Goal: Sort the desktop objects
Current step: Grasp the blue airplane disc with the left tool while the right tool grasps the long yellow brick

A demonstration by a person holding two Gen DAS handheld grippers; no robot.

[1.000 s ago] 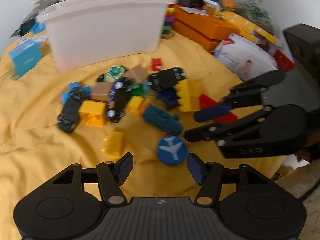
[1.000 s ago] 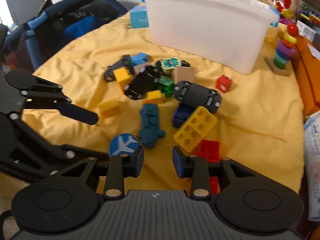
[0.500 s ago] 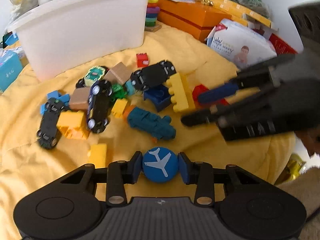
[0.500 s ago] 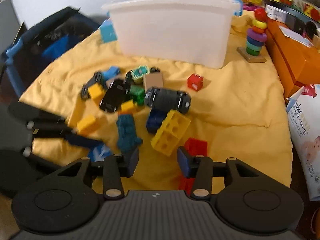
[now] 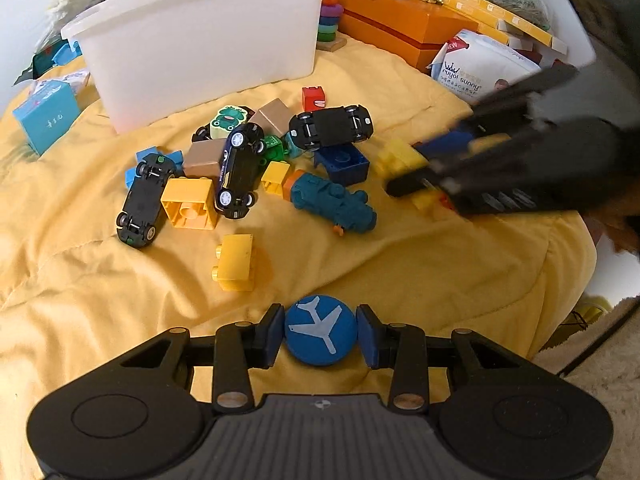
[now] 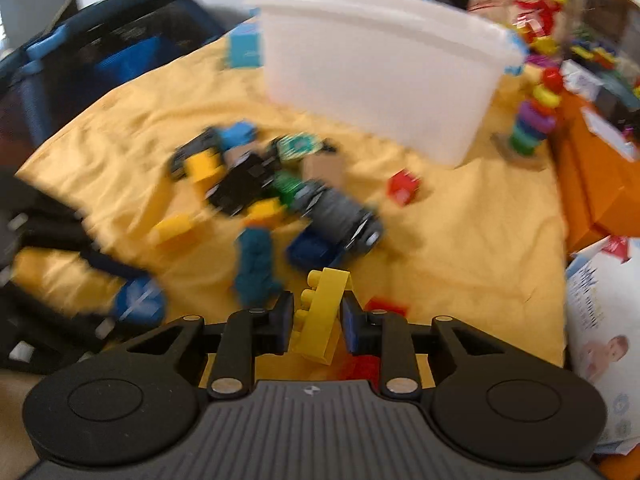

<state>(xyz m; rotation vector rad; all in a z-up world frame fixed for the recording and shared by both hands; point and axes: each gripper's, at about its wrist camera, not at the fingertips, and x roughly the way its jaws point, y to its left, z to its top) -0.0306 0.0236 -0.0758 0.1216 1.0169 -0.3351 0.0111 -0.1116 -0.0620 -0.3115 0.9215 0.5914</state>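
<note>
My left gripper point(image 5: 320, 334) is shut on a round blue disc point(image 5: 320, 330) with a white plane on it, held just above the yellow cloth point(image 5: 80, 300). My right gripper point(image 6: 316, 320) is shut on a flat yellow building brick point(image 6: 322, 316), tilted on edge; that gripper shows blurred at the right of the left wrist view point(image 5: 420, 168). A heap of toy cars and bricks lies ahead: a dark blue car point(image 5: 238, 170), a black car point(image 5: 330, 126), a teal toy point(image 5: 336, 204), a small yellow brick point(image 5: 236, 262). Behind stands a white tub point(image 5: 200, 48).
A red cube point(image 5: 313, 98) lies near the tub. An orange box point(image 5: 400, 28), a ring stacker point(image 5: 330, 16) and a white wipes pack point(image 5: 480, 68) line the right side. A light blue box point(image 5: 46, 116) sits at the left. The cloth drops off at the right edge.
My left gripper closed on the blue disc and lifted it slightly. My right gripper moved in, closed on the yellow brick and tipped it up off the cloth.
</note>
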